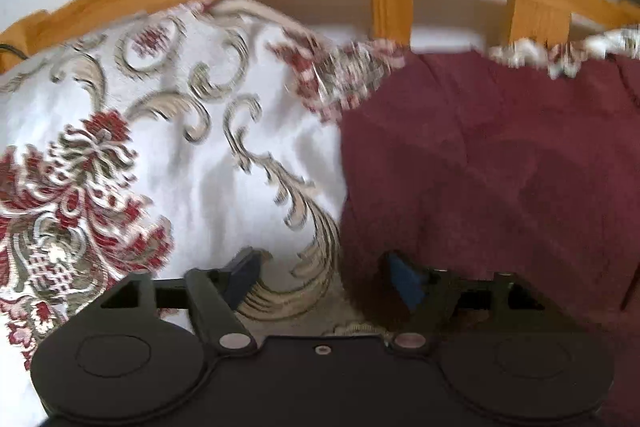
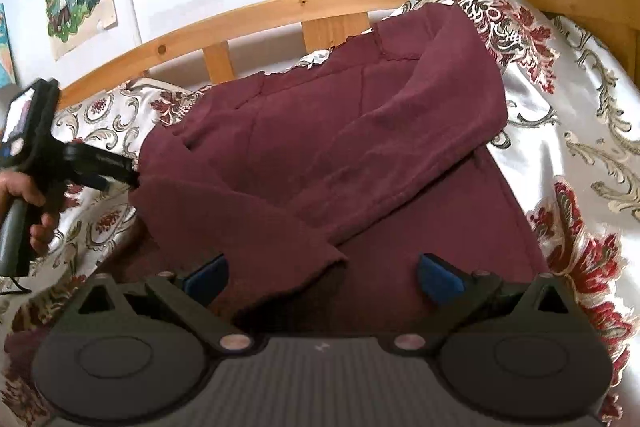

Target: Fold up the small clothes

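The right gripper (image 2: 322, 279) hangs wide open over the dark red top (image 2: 340, 147). The left gripper (image 1: 324, 277) is open too, maybe touching its edge on the flowery bedspread (image 1: 200, 147).

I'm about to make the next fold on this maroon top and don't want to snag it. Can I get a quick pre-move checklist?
1. Left gripper jaws apart, nothing between them: ok.
2. Right gripper jaws apart over the cloth, not clamped: ok.
3. Both sleeves of the maroon top folded across its body: ok.
4. Top lying on the patterned bedspread, clear of the wooden rail: ok.
5. Bottom hem flat: cannot tell, hidden by the right gripper.
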Demonstrator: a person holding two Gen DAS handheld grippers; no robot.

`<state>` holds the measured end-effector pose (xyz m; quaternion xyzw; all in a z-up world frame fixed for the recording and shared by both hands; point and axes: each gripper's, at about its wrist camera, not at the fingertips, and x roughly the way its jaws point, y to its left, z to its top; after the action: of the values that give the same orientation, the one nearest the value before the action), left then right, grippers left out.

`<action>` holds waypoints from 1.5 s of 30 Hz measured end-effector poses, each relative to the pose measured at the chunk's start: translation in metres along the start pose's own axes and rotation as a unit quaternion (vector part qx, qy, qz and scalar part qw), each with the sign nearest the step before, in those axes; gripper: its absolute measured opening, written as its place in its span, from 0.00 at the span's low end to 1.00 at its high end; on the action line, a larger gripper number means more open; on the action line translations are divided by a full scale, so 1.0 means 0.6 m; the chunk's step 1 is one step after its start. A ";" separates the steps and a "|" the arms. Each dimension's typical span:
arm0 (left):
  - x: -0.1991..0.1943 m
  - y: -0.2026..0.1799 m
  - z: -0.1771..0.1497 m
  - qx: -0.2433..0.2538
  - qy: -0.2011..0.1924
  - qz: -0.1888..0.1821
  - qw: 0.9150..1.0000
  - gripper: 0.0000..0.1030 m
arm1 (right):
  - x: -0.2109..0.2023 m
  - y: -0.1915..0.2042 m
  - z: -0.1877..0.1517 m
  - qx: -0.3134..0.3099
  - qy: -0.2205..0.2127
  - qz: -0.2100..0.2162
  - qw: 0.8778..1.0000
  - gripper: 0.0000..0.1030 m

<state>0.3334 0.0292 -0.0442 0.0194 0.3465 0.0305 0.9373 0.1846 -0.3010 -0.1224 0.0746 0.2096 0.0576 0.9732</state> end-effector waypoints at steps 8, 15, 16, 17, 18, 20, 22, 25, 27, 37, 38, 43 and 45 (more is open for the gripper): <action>-0.026 -0.050 0.011 0.070 -0.040 -0.023 0.997 0.91 | -0.001 0.006 0.001 -0.016 -0.010 0.006 1.000 0.88; -0.013 -0.103 0.000 0.124 -0.020 -0.045 0.991 0.91 | -0.001 0.009 -0.002 0.006 0.011 0.036 0.999 0.58; -0.011 -0.106 -0.001 0.123 -0.016 -0.049 0.991 0.91 | 0.000 0.008 -0.004 0.011 0.014 0.038 0.999 0.57; -0.009 -0.109 -0.002 0.121 -0.012 -0.050 0.991 0.91 | 0.000 0.008 -0.005 0.015 0.016 0.039 0.999 0.55; -0.007 -0.111 -0.001 0.119 -0.008 -0.051 0.992 0.91 | 0.000 0.009 -0.005 0.017 0.018 0.038 0.999 0.54; -0.003 -0.115 -0.001 0.117 -0.003 -0.053 0.992 0.91 | -0.004 0.010 -0.005 0.020 0.019 0.036 0.999 0.54; 0.001 -0.117 -0.002 0.120 -0.002 -0.050 0.991 0.92 | -0.008 0.010 -0.002 0.028 0.027 0.038 0.999 0.52; 0.003 -0.118 -0.006 0.126 0.000 -0.048 0.991 0.92 | -0.014 0.010 -0.001 0.057 0.044 0.053 0.996 0.50; 0.004 -0.117 -0.008 0.126 0.000 -0.047 0.991 0.93 | -0.017 0.013 -0.004 0.069 0.048 0.072 0.994 0.47; 0.013 -0.120 -0.005 0.125 0.008 -0.039 0.991 0.95 | -0.021 0.041 0.002 0.008 0.039 0.053 0.998 0.04; 0.014 -0.122 -0.004 0.127 0.009 -0.037 0.991 0.95 | -0.025 0.046 0.006 -0.011 0.042 0.049 0.998 0.04; 0.022 -0.114 0.001 0.107 0.023 -0.037 0.993 0.98 | -0.037 0.068 0.014 -0.056 0.079 0.082 0.992 0.03; 0.024 -0.112 0.001 0.101 0.025 -0.037 0.994 0.99 | -0.036 0.075 0.010 -0.066 0.087 0.079 0.991 0.03</action>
<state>0.3477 -0.0368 -0.0572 0.1002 0.3716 -0.0386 0.9221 0.1636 -0.2606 -0.1008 0.0213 0.2826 0.1544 0.9465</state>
